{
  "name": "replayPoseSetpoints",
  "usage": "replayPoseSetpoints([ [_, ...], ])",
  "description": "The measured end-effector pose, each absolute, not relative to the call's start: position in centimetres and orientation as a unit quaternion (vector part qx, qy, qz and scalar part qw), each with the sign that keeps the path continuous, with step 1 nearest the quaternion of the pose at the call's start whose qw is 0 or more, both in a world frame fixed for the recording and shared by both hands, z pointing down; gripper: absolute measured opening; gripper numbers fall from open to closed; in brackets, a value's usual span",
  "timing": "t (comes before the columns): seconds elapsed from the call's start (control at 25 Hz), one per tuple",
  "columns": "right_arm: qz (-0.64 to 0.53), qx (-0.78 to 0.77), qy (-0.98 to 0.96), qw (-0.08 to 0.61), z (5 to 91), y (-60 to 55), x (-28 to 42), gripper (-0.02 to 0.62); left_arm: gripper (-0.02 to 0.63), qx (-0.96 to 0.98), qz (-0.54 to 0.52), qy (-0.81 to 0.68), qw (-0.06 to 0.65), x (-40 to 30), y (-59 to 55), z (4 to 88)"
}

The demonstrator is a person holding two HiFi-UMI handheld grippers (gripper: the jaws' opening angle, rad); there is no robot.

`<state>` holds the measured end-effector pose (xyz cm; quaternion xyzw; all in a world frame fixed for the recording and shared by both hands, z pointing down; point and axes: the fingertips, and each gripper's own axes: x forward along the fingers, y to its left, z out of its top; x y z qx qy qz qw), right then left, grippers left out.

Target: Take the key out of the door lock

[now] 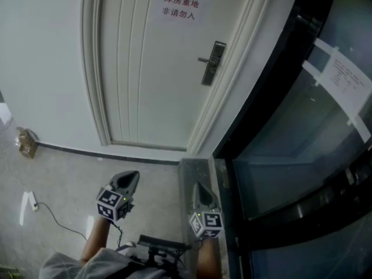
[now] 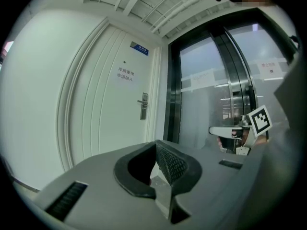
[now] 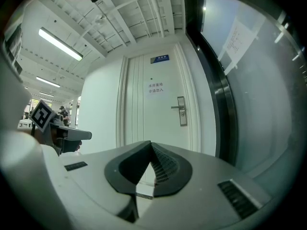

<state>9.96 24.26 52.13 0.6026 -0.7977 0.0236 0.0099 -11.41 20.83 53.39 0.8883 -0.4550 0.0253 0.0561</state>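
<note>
A white door (image 1: 151,68) stands shut ahead, with a dark lock plate and lever handle (image 1: 212,63) at its right side. The same lock plate shows small in the left gripper view (image 2: 143,106) and in the right gripper view (image 3: 181,110). A key is too small to make out from here. My left gripper (image 1: 131,175) and right gripper (image 1: 197,187) hang side by side well short of the door, both pointing at it. Both are shut with nothing held: the left gripper (image 2: 156,143) and the right gripper (image 3: 150,144) each have their pads meeting at the tip.
A glass wall in a dark frame (image 1: 273,97) runs along the right, with paper notices (image 1: 346,80) taped on. A red-lettered sign (image 1: 180,7) is on the door. A small brown box (image 1: 26,142) and a white cable (image 1: 29,205) lie on the floor at left.
</note>
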Motion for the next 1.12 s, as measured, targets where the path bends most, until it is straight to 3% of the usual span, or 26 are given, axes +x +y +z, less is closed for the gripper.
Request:
replayPoseSetpoints([
  [0.6,0.032,0.582,-0.812,0.010,53.9,21.8,13.6,0.005,0.005,0.883,0.044,-0.465,0.039,-7.2,19.5,53.5],
  [1.12,0.034,0.607,-0.794,0.009,53.6,12.2,14.5,0.005,0.005,0.898,0.042,-0.437,0.038,-5.7,8.6,53.3],
])
